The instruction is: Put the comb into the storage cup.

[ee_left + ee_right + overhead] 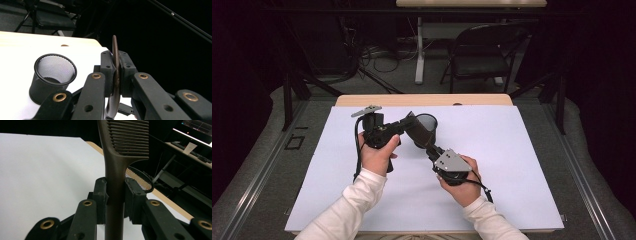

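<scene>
We are holding one brown comb [416, 129] with both tools at once: the left gripper [401, 126] is pinching its thin edge between closed jaws, as the left gripper view shows with the comb [115, 75] standing on edge in the clamp, and the right gripper [430, 149] is clamping the handle, its jaws pressed against both sides of the comb [114, 182] while the teeth rise above them. The comb is hanging above the white sheet [492, 150], just beside the black mesh cup [427, 127], whose open rim [55, 68] is facing up and appears to be the place we are aiming for. The main risk, as we are judging it, is that two firm grips on one stiff, slim piece are working against each other: if either hand twists or pulls off line, the comb may bend, snap free or slide through the pads. Letting go on one side too early could let it swing and strike the cup, which looks light enough to tip or skid. The cup is sitting near the far wooden edge of the table [422, 100], so a shove that way could send it toward the drop. Toward us and to the right, the sheet is lying bare, giving us ample room to swing the comb upright before lowering it.
</scene>
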Demonstrator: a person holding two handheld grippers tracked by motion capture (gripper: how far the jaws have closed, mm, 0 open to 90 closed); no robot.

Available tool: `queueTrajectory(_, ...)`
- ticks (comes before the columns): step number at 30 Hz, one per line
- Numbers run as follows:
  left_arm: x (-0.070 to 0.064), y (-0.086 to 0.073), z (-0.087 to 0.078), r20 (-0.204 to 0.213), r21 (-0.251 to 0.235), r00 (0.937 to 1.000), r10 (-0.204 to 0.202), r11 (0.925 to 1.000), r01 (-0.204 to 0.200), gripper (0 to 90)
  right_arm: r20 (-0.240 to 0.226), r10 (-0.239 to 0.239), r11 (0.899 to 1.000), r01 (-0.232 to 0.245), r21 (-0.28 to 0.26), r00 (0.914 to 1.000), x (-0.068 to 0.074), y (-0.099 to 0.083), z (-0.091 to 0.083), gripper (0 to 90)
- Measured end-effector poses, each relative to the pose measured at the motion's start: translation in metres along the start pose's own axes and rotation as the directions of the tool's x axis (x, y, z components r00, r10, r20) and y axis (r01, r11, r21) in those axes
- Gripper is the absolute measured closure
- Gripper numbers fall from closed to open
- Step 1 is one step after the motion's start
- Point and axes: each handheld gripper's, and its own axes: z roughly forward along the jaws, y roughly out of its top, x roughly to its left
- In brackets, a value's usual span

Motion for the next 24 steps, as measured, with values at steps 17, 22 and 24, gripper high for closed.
queueTrajectory(17,0.0024,0.0013,0.0042,0.023,-0.001,0.9995,-0.021,0.9998,0.021,84.7,-0.001,0.006,1.000,-0.006,0.008,1.0000,-0.0014,-0.0006,0.0009,72.3)
queueTrajectory(22,0.0044,0.0024,0.0062,0.027,-0.005,0.9992,-0.028,0.9996,0.028,84.7,0.005,0.005,1.000,-0.005,0.003,1.0000,-0.0023,-0.0011,0.0014,68.4)
queueTrajectory(24,0.0057,0.0025,0.0070,0.026,-0.006,0.9993,-0.029,0.9996,0.029,84.7,0.001,0.007,1.000,-0.007,0.002,1.0000,-0.0030,-0.0014,0.0017,66.5)
